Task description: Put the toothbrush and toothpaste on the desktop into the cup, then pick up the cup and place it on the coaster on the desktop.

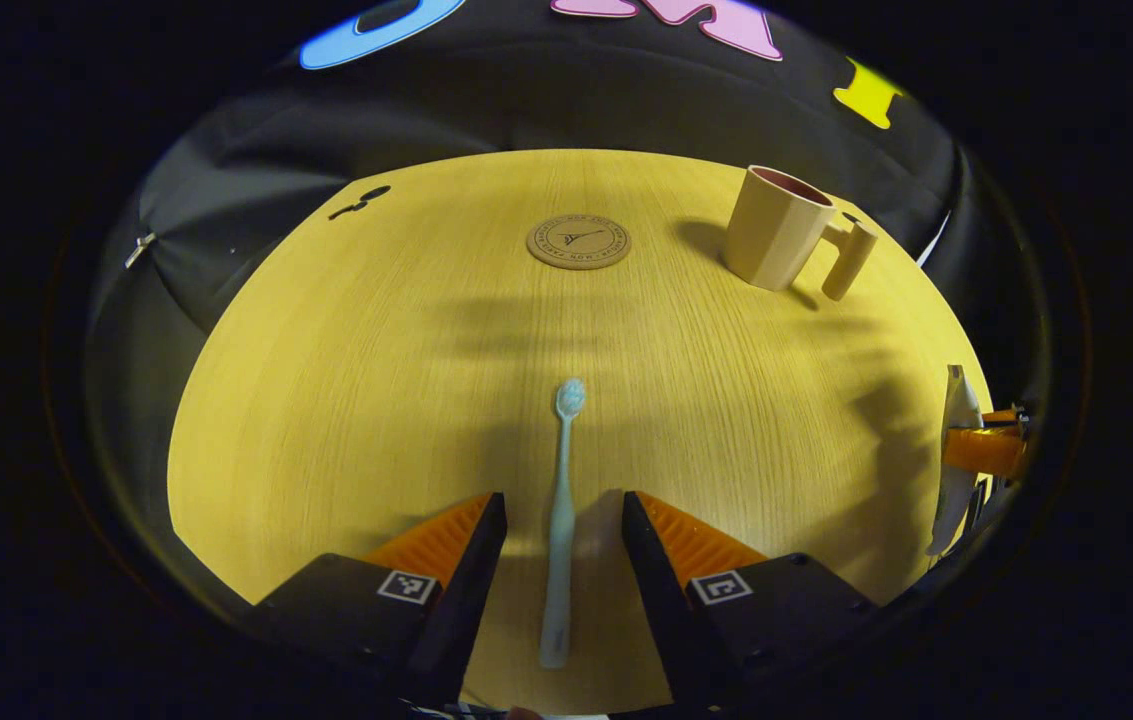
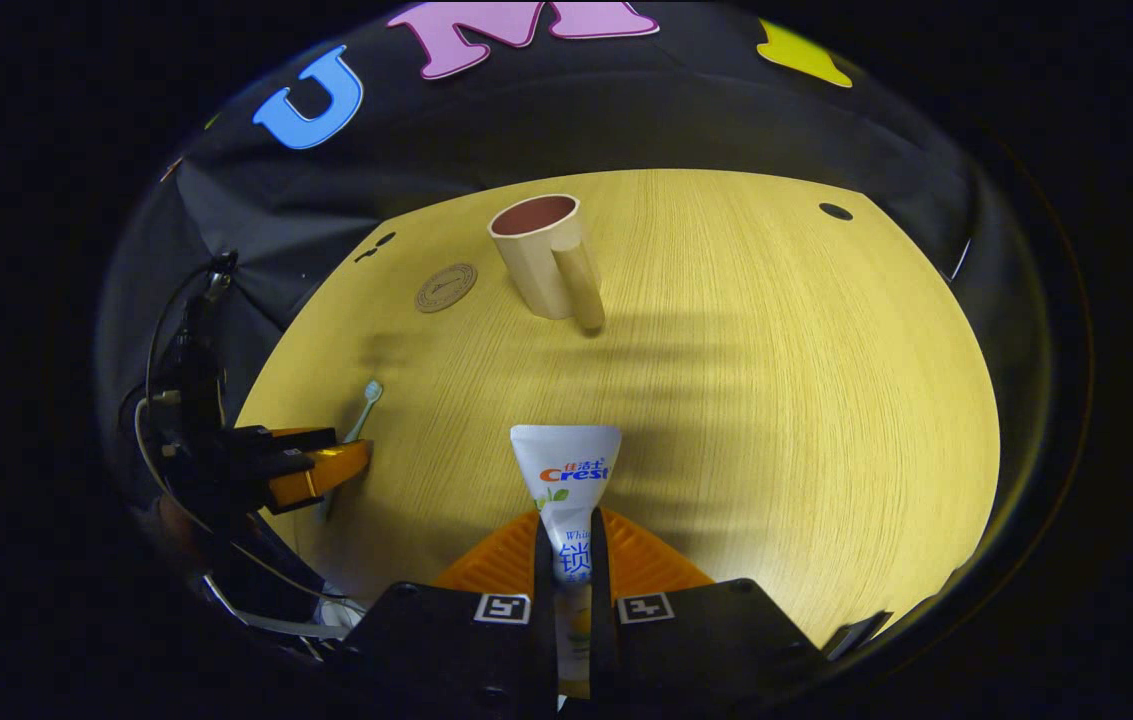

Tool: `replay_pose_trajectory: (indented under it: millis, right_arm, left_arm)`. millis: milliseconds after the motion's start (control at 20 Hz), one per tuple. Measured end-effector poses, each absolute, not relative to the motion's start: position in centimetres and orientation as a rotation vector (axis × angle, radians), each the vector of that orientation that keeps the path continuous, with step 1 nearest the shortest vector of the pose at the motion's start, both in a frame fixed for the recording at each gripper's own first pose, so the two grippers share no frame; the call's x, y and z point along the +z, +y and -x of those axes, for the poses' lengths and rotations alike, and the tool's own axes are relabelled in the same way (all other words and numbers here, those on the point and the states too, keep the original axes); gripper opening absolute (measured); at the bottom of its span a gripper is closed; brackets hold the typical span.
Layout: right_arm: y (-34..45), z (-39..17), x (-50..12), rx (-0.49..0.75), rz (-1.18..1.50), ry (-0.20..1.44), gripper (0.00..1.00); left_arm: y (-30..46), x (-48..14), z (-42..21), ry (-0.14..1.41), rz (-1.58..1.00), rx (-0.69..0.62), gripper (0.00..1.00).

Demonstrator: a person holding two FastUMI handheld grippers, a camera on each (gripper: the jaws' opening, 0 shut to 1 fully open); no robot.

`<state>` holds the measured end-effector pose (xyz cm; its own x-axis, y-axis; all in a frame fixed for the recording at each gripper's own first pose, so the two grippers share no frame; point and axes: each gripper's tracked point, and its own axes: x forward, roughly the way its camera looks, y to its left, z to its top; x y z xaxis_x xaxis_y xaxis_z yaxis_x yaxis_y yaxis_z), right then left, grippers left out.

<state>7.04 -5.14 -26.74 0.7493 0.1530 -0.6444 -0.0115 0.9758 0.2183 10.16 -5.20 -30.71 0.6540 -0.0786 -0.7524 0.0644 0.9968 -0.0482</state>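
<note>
Left gripper view: the left gripper (image 1: 564,520) hangs low over a round wooden desktop (image 1: 346,400) with its jaws spread wide, and the toothbrush (image 1: 560,520) lies flat on the wood in the gap between them, touching neither finger. The brush's handle runs back toward the camera and its bristled head points straight ahead. Farther ahead, well beyond the brush head, the round coaster (image 1: 578,242) lies flat. Ahead and to the right of it stands the cup (image 1: 778,228), upright and apart from the coaster, its stubby handle turned to the right. At the far right edge the toothpaste (image 1: 956,450) tube shows in the grasp of the other tool.

Right gripper view: the right gripper (image 2: 571,545) is clamped on the toothpaste (image 2: 566,470), both fingers pressing the tube's sides, with its broad crimped end sticking out ahead past the fingertips. Whether the tube is clear of the wood cannot be told. Straight ahead and well off stands the cup (image 2: 541,255), mouth open upward, nothing visible inside it. The coaster (image 2: 445,287) lies just left of the cup. Off to the left, the left gripper (image 2: 321,470) sits low at the desk's edge, with the toothbrush (image 2: 363,405) head pointing out past it.
</note>
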Motion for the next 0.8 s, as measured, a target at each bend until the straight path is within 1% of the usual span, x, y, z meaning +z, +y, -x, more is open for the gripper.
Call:
replay_pose_trajectory:
  millis: [50, 200, 300, 400, 500, 650, 800]
  right_arm:
    - [-5.3, -7.2, -26.7, 0.093, -0.208, 0.717, 0.17]
    - [-5.4, -7.2, -26.7, 0.105, -0.223, 0.714, 0.17]
    - [-5.5, -7.5, -26.7, 0.110, -0.229, 0.711, 0.17]
    - [-5.5, -7.4, -26.7, 0.115, -0.232, 0.710, 0.17]
    - [-5.6, -7.5, -26.7, 0.117, -0.237, 0.708, 0.17]
    - [-5.5, -7.4, -26.2, 0.132, -0.259, 0.686, 0.17]
    - [-4.8, -7.6, -23.9, 0.187, -0.275, 0.608, 0.17]
  left_arm:
    - [-5.2, -30.6, -10.0, 0.853, 0.012, -0.089, 0.77]
    - [-5.5, -30.6, -10.1, 0.847, 0.006, -0.074, 0.48]
    - [-5.2, -30.4, -9.9, 0.854, -0.030, -0.065, 0.22]
    - [-5.7, -30.4, -10.3, 0.847, -0.067, -0.072, 0.13]
    - [-5.7, -30.2, -10.5, 0.826, -0.060, -0.073, 0.07]
    - [-5.9, -28.8, -10.7, 0.773, 0.022, -0.074, 0.06]
    - [-6.3, -24.9, -11.2, 0.650, 0.111, -0.089, 0.06]
